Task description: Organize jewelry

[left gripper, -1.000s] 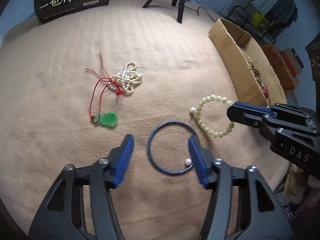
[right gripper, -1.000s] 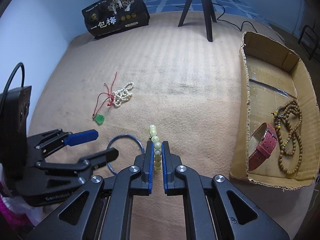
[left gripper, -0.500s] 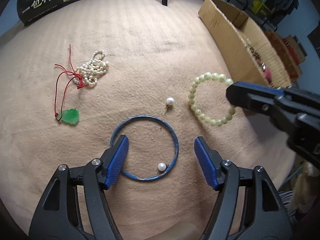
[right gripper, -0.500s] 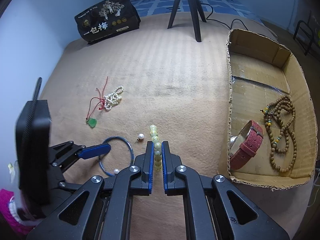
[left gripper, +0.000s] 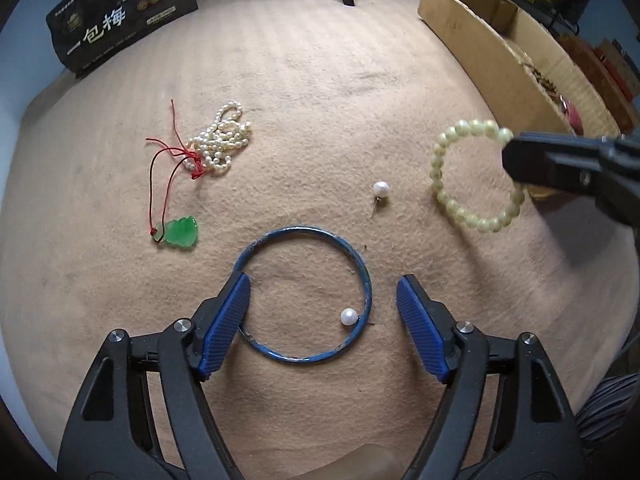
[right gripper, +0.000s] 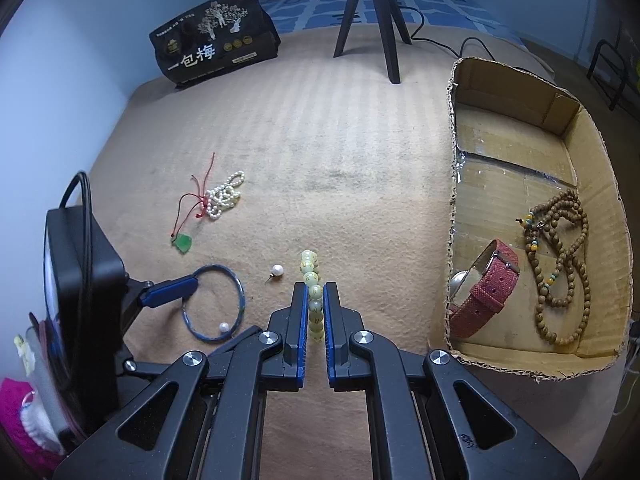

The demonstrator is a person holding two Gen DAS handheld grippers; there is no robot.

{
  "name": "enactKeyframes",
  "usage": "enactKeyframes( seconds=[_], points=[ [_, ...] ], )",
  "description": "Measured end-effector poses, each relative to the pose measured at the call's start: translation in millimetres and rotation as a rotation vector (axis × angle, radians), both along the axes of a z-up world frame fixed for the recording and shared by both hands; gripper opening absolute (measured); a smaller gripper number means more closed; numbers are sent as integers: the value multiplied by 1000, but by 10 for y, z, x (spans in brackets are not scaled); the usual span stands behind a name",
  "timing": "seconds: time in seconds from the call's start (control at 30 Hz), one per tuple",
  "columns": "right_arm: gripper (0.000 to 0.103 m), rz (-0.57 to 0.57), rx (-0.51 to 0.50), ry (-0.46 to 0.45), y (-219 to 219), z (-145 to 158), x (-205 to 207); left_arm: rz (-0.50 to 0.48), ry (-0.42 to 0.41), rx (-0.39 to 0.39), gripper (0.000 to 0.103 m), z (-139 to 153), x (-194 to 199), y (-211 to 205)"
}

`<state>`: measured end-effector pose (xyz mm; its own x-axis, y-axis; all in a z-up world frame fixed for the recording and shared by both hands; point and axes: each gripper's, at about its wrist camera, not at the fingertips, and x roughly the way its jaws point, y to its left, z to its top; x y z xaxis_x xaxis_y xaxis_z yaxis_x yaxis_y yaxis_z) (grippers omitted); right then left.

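Observation:
My right gripper [right gripper: 315,292] is shut on a pale green bead bracelet [right gripper: 311,280] and holds it above the tan blanket; the bracelet [left gripper: 460,208] hangs from that gripper [left gripper: 516,160] in the left wrist view. My left gripper [left gripper: 323,308] is open and empty over a blue bangle [left gripper: 304,294], its left finger at the bangle's left rim. One pearl earring [left gripper: 348,316] lies inside the bangle, another [left gripper: 381,190] beyond it. A green jade pendant on red cord [left gripper: 180,232] and a pearl strand [left gripper: 220,144] lie at the left.
A cardboard box [right gripper: 456,184] at the right holds a red-strap watch [right gripper: 484,292] and a brown bead necklace [right gripper: 560,268]. A black snack bag [right gripper: 212,52] and a tripod [right gripper: 380,12] stand at the blanket's far edge.
The right gripper has lifted the bead bracelet off the blanket toward the right. The left gripper has pulled back and shifted, so the bangle now lies between its open fingers.

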<state>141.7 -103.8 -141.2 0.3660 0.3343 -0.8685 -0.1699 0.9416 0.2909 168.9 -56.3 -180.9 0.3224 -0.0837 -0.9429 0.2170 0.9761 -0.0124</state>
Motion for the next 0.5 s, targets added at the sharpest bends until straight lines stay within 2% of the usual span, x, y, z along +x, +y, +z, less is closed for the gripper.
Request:
enactKeyframes(
  seconds=[0.27,0.4,0.5],
  points=[
    [6,0,3,1,9,3,6,144,82,-217,78,116,149,383],
    [6,4,3,1,22,11,2,172,64,-206,79,159,156,509],
    [6,8,4,-1,29,18,-1,198,92,-245,79,127,231,610]
  ],
)
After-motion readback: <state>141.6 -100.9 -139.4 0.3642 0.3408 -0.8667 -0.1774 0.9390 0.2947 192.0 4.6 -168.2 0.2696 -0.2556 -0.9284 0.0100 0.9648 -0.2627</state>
